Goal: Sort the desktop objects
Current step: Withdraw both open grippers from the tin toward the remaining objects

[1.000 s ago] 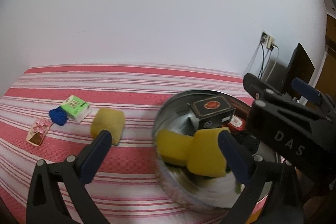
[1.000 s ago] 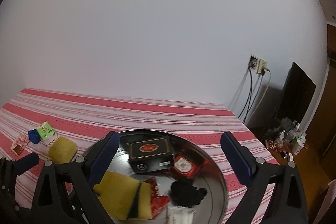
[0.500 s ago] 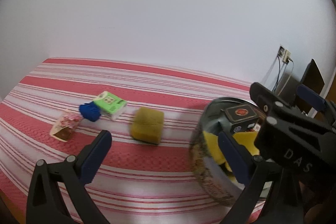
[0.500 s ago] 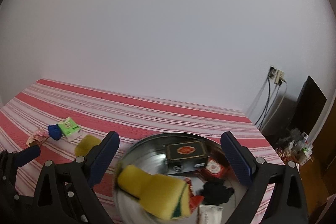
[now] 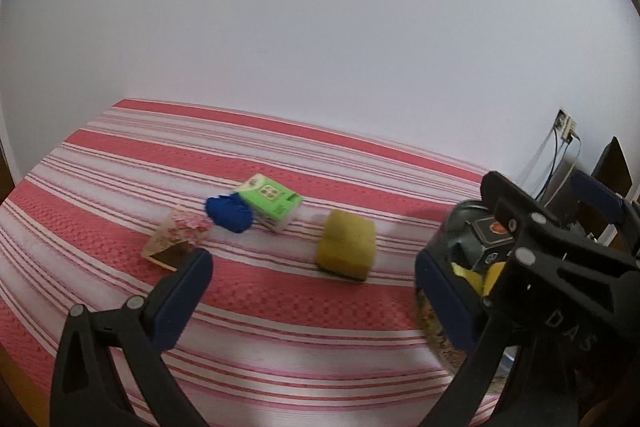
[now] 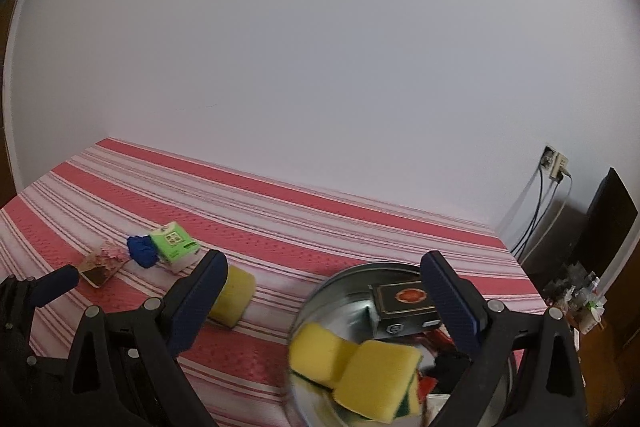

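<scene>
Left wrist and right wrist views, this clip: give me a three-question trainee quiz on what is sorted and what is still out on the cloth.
1. True or false: the left gripper is shut on the loose sponge.
2. How many yellow sponges lie inside the metal basin?
A. none
B. two
C. four
3. Fill in: the blue object lies between the green box and the ____ packet.

Key:
1. False. Both the left gripper and the right gripper stand open and hold nothing; the loose sponge lies on the striped cloth.
2. B, beside the black box.
3. Pink-flowered.
</scene>
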Demonstrator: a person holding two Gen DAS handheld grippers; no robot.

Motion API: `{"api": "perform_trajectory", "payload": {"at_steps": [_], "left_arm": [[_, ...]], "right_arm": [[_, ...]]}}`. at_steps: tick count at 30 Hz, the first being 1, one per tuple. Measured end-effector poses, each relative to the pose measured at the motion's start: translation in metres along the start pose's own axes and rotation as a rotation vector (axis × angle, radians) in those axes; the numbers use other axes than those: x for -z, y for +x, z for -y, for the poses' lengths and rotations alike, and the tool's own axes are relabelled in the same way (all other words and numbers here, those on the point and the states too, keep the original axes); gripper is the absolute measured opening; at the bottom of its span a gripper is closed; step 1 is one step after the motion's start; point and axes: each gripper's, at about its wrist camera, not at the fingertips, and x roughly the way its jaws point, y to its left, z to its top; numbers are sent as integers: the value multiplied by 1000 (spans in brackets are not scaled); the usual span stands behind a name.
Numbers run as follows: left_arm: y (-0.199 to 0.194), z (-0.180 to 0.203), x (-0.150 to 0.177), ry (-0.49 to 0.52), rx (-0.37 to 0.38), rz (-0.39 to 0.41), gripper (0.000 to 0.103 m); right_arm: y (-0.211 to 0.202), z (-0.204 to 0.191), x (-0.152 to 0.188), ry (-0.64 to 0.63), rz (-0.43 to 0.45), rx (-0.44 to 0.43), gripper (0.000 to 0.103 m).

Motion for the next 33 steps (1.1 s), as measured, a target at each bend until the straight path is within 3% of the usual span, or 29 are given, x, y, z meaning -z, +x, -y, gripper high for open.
{"api": "perform_trajectory", "payload": {"at_steps": [7,13,19,24,33], "left_arm": [[-2,-37,-2,9,-83,9,102],[-1,-85,-2,-49,-171,-8,102],[9,-112,2,-16,-246,-41,102],[21,-120,2,7,-243,-80,102],[66,-102,-7,97,-273,-156,100]], "right_arm": [[8,-14,2,8,9,-51,99],[16,-16,9,53,16,-120,99],[20,-19,16,69,47,-176,99],[12,-17,21,99,114,-229,99],[14,-12,40,78,103,-234,99]]}}
